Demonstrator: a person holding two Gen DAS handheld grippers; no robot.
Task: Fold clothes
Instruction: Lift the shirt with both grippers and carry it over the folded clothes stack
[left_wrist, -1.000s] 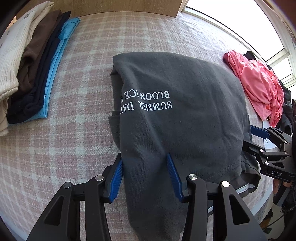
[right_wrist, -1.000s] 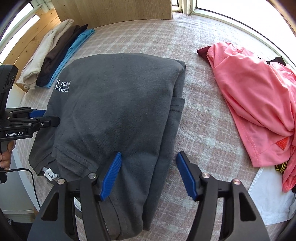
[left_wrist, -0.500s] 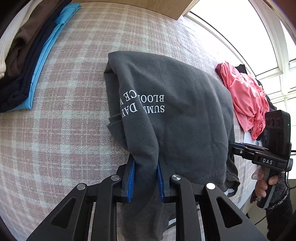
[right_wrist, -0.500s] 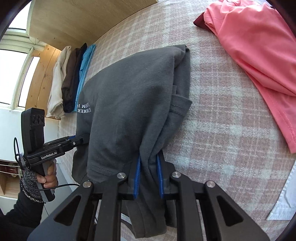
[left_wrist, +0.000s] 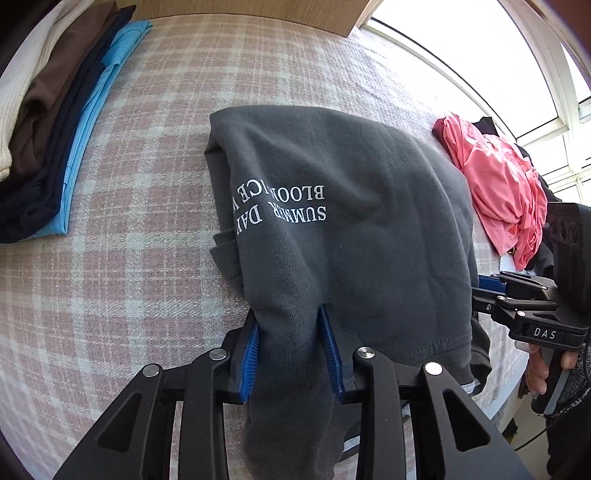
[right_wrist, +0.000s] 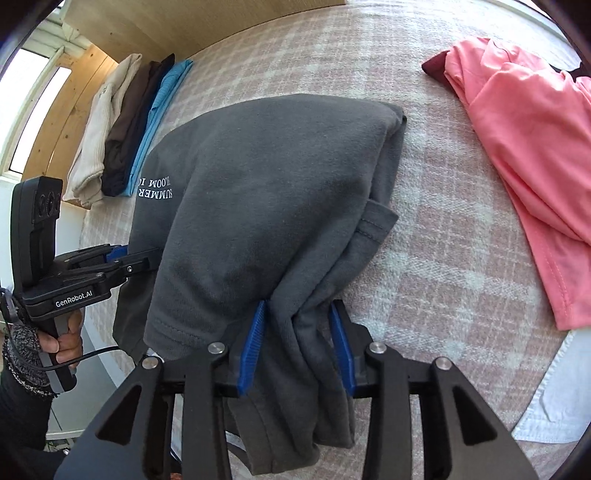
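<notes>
The folded dark grey T-shirt (left_wrist: 354, 229) lies on the pink plaid surface (left_wrist: 140, 229), stretching away from both grippers, its long axis running from the near edge toward the far fold. Its white lettering (left_wrist: 284, 210) reads upside down in the left wrist view and sits toward the left side of the garment.

The left gripper (left_wrist: 291, 347) has its blue pads partly apart with a bunched fold of the T-shirt's near left corner between them; the cloth fills the gap and touches both pads. Its jaws have just been opening. The right gripper (right_wrist: 299, 339) stands likewise, partly apart, with a gathered, creased bundle of the near right corner between its pads and touching both; its jaws have just been opening too. Whether either pair presses firmly enough to hold the cloth I cannot tell.

Half a second ago both pairs of pads were pinched narrow on the fabric; now the gaps are clearly wider and the fabric sits looser between them. A second ago the pads stood wider yet, over flat cloth.

Far left of the left gripper lies a stack of folded clothes (left_wrist: 48, 122), cream, brown, navy and light blue. Far right of the right gripper sprawls a pink garment (right_wrist: 524, 155), with a white cloth (right_wrist: 554, 402) nearer its right side.
</notes>
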